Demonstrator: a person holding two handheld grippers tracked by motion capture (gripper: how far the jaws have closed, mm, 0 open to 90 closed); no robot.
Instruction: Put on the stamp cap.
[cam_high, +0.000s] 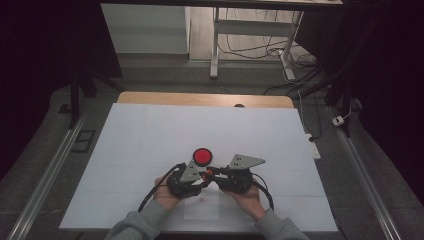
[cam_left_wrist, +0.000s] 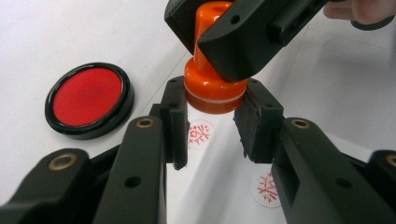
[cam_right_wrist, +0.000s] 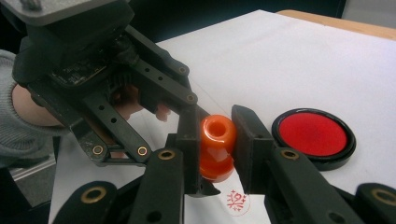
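Note:
An orange stamp (cam_left_wrist: 210, 88) with a knobbed handle is held between both grippers, near the table's front middle (cam_high: 209, 171). My left gripper (cam_left_wrist: 212, 105) is shut on the stamp's wide base, one pad on each side. From above, my right gripper (cam_right_wrist: 217, 140) is shut on the handle (cam_right_wrist: 217, 133). The stamp appears to hang just above a white paper sheet (cam_high: 202, 207). Two red stamped marks (cam_left_wrist: 201, 133) (cam_left_wrist: 268, 186) show on the paper under it. A round black ink pad with a red face (cam_high: 202, 156) lies just beyond the grippers.
A white cover (cam_high: 150, 130) spreads over the table, with the wooden edge (cam_high: 200, 98) showing at the far side. In the left gripper view the ink pad (cam_left_wrist: 88, 99) lies to the left of the jaws; in the right gripper view the ink pad (cam_right_wrist: 314, 135) lies to the right.

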